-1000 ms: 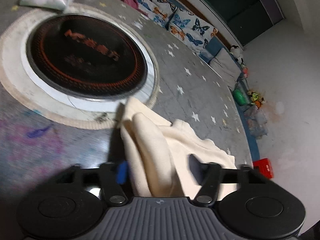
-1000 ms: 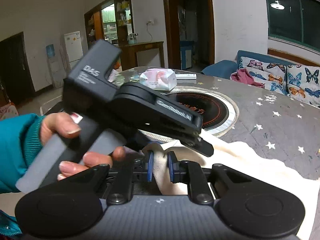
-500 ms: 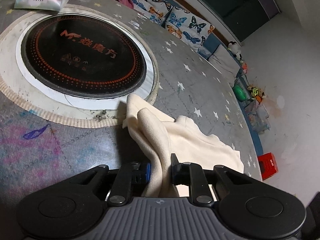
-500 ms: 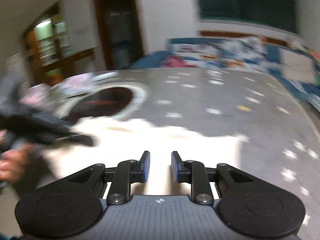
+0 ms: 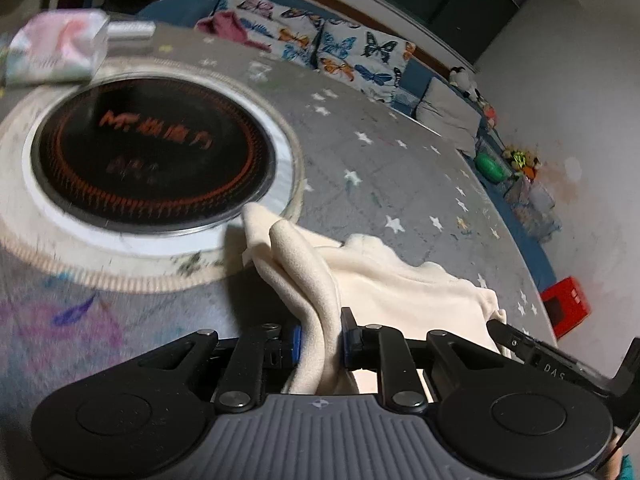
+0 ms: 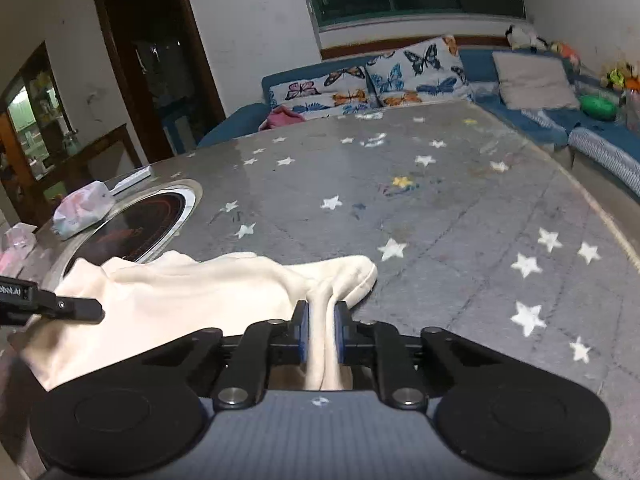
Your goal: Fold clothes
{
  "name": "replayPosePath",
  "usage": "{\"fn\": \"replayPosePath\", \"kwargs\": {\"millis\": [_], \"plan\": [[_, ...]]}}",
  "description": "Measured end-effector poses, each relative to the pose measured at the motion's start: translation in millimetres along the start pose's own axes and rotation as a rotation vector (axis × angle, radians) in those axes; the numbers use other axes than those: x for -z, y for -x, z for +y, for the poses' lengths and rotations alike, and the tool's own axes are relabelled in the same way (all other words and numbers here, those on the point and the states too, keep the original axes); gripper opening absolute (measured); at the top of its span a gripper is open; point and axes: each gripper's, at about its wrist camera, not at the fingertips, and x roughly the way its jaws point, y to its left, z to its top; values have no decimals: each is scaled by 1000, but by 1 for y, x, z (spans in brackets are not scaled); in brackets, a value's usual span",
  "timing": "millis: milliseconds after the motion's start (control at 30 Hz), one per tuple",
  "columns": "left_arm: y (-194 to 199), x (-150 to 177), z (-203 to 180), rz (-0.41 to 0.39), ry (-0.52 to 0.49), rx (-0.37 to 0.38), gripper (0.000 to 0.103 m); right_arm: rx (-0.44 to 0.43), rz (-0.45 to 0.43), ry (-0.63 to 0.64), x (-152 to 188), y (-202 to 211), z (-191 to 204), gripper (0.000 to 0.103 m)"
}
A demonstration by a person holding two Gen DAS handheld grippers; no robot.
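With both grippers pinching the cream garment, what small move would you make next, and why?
Probably draw the two grippers apart to pull the cream fabric garment flat. The left gripper and the right gripper each clamp a bunched ridge of it, and the cloth between them lies rumpled on the grey star-patterned table, one corner overlapping the round black cooktop's pale rim.

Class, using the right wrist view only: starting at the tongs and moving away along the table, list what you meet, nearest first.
Right tongs → cream garment → round black hob → tissue pack → butterfly cushions.
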Motion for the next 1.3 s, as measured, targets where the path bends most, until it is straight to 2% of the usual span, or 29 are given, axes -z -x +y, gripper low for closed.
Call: {"fn": "replayPosePath", "kwargs": {"millis": [167, 333, 500, 800, 1000, 1100, 1200, 1300], "plan": [[2, -16, -32, -36, -107, 31, 17, 10, -69, 17, -9, 23, 1, 10], [-11, -31, -76, -57, -207, 68, 17, 85, -139, 43, -33, 45, -8, 9], [-32, -41, -120, -55, -256, 120, 17, 184, -188, 54, -55, 66, -35, 9], [-83, -37, -175, -16, -313, 156, 17, 339, -191, 49, -72, 69, -83, 9], [-121, -18, -183, 55, -346, 134, 17, 395, -140, 18, -61, 47, -107, 10], [-132, -12, -179, 82, -356, 92, 24, 422, -95, -2, -50, 34, -121, 10], [-133, -12, -174, 69, -369, 40, 43, 433, -89, -16, -48, 33, -126, 10], [-130, -18, -175, 40, -381, 25, 45, 436, -98, -26, -48, 36, -129, 11]]}}
